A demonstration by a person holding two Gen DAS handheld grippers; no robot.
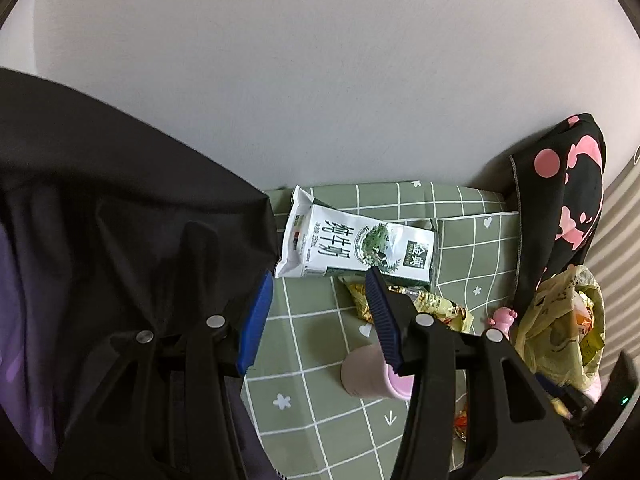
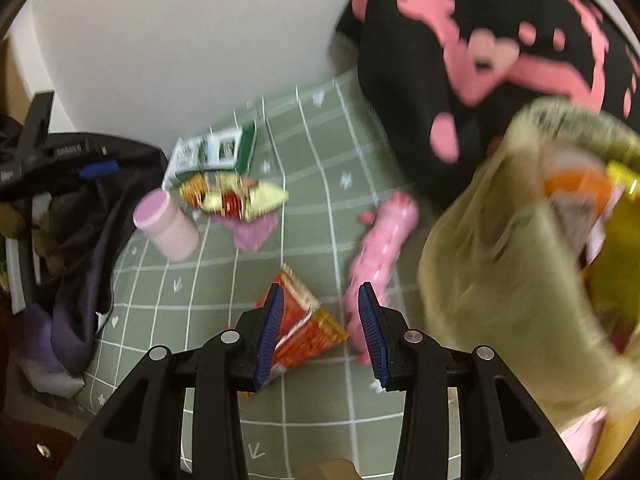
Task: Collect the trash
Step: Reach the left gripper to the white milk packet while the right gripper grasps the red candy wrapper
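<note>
Right tongs (image 2: 320, 326) open, straddling crinkled red-orange foil snack wrapper (image 2: 306, 326); left tongs (image 1: 318, 316) open, empty. Risk: snagging soft pink toy (image 2: 380, 240) just right.

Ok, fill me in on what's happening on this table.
Someone is clearing rubbish off a green checked tablecloth with a claw in each hand. The right claw is open and hangs over a red snack wrapper, which lies between its fingers; whether they touch it is unclear. The left claw is open and empty, pointing towards a flattened milk carton. A yellowish plastic bag at the right already holds some rubbish. A pink cup and another yellow wrapper lie loose.
</note>
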